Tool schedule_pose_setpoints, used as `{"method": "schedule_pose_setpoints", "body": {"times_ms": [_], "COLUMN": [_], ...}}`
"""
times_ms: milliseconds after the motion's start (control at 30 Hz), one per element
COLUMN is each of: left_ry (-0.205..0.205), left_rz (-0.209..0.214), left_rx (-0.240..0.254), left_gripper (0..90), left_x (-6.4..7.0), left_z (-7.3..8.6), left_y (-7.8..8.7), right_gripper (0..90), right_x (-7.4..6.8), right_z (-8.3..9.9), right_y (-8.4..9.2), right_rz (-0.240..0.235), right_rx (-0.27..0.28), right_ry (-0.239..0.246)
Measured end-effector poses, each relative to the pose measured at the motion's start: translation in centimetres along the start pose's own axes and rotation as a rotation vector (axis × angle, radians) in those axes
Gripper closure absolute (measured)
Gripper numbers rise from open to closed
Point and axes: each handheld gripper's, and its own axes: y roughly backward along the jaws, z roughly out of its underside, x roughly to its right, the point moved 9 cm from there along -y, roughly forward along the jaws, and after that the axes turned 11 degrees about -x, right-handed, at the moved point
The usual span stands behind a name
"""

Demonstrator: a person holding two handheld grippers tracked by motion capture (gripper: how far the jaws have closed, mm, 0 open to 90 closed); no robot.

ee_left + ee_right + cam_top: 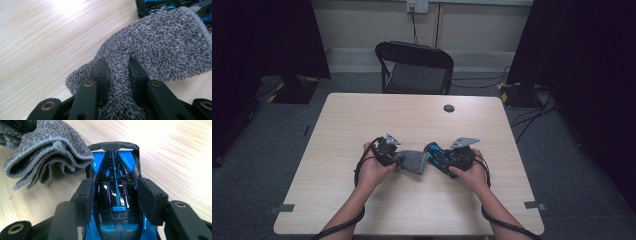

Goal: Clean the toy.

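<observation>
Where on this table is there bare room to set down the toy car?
The far half of the table is bare up to the round cable hole. The near strip, outside each forearm, is free too. The middle is crowded: left gripper, grey cloth, blue toy car, right gripper.

Grey cloth [160,42]: rough, nubby terry pile with a smoother stitched hem. Toy car [116,195]: glossy black and blue plastic, catching bright reflections. Table [362,115]: pale wood-grain top, smooth, with a soft sheen. Left gripper [117,72] and right gripper [116,197]: matt black plastic jaws with brass-coloured metal rivets.
</observation>
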Motion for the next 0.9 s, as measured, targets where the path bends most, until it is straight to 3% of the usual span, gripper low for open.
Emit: {"method": "schedule_pose_setpoints", "body": {"times_ms": [500, 700, 900], "left_ry": [0.078, 0.060, -0.011], "left_rz": [-0.031, 0.028, 0.068], "left_rx": [0.040, 0.058, 0.072], "left_gripper": [72.0, 71.9, 71.7], "left_x": [-2.3, -1.1, 1.5], "left_z": [2.0, 3.0, 3.5], "left_y": [1.9, 2.7, 3.2], "right_gripper": [47.8, 47.8, 47.8], "right_x": [0.0, 0.0, 0.0], "right_z": [0.0, 0.0, -0.1], "right_y": [0.0, 0.0, 0.0], "right_rz": [0.005, 0.005, 0.005], "right_rx": [0.003, 0.002, 0.002], "right_ry": [0.002, 0.001, 0.003]}}
